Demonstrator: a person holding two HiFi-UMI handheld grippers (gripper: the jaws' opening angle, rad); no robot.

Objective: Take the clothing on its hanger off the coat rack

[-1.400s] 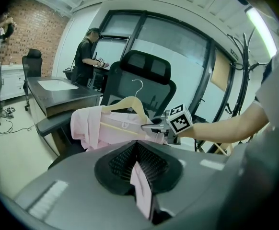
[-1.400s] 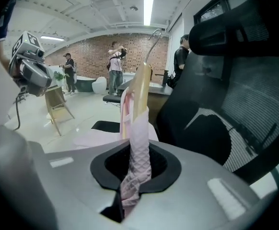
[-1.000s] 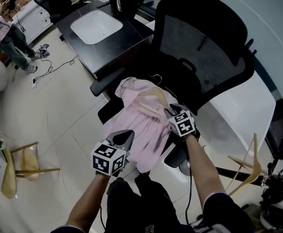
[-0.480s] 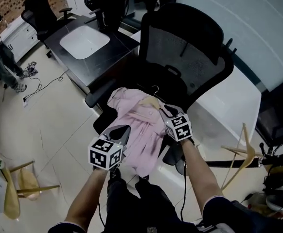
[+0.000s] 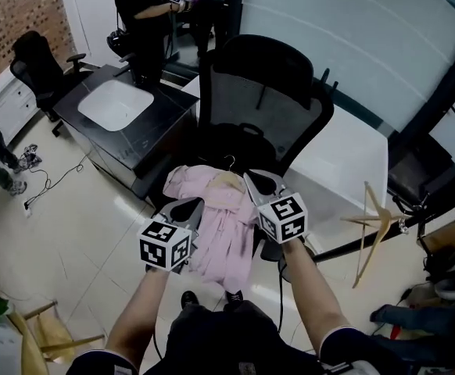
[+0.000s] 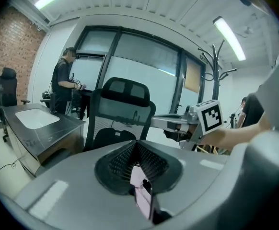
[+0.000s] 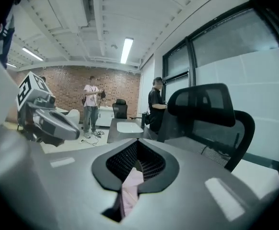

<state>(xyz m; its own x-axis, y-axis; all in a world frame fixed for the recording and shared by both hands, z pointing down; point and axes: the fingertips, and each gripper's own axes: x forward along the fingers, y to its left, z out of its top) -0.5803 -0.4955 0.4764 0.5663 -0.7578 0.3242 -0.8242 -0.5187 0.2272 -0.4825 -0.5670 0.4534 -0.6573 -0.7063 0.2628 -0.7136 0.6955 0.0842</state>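
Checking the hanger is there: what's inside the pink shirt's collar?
A wooden hanger, its metal hook poking out of the pink shirt; the hanger's arm ends are covered by cloth.

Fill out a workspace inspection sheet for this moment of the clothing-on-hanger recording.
surface: pale tiled floor; no table under the work.
job's things: pink shirt on a wooden hanger, held in the air in front of a black office chair; coat rack off to the side, shirt not on it.
clutter: loose hangers on the floor; one spare hanger at the right.
grippers: left gripper shut on the shirt's fabric; right gripper jaws have just closed on the shirt's fabric.
cables: thin cable on the floor; black cable beside the right forearm.
surroundings: black desk, standing person, glass wall.
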